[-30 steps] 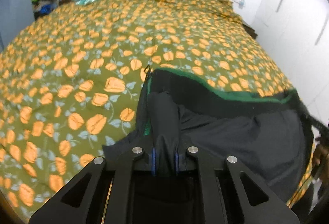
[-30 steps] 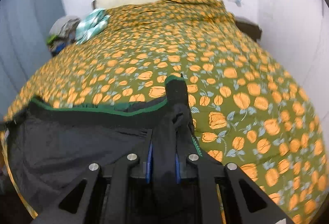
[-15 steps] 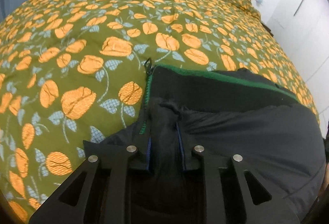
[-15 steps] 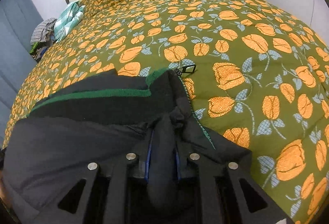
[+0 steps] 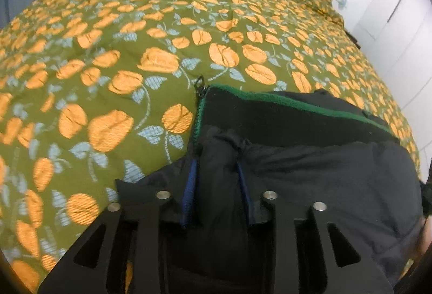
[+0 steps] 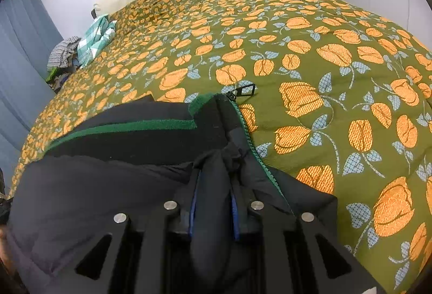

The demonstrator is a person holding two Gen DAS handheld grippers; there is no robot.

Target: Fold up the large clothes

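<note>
Both your claws sit low on black jacket (image 5: 310,167) spread across bed (image 5: 108,83). Left claw (image 5: 216,180) jaws just opening, fabric bunch loose between. Right claw (image 6: 213,194) easing too, fold between pads. Likely releasing laid-down edge.

Grippers (image 5: 216,159) (image 6: 214,172) (cloth (image 5: 324,180) between jaws) just opening

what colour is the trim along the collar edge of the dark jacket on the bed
Green trim on the black zip-up jacket, clearest in the right wrist view.

Matt black cloth jacket (image 5: 324,172), woven bedspread (image 5: 108,77)
</note>
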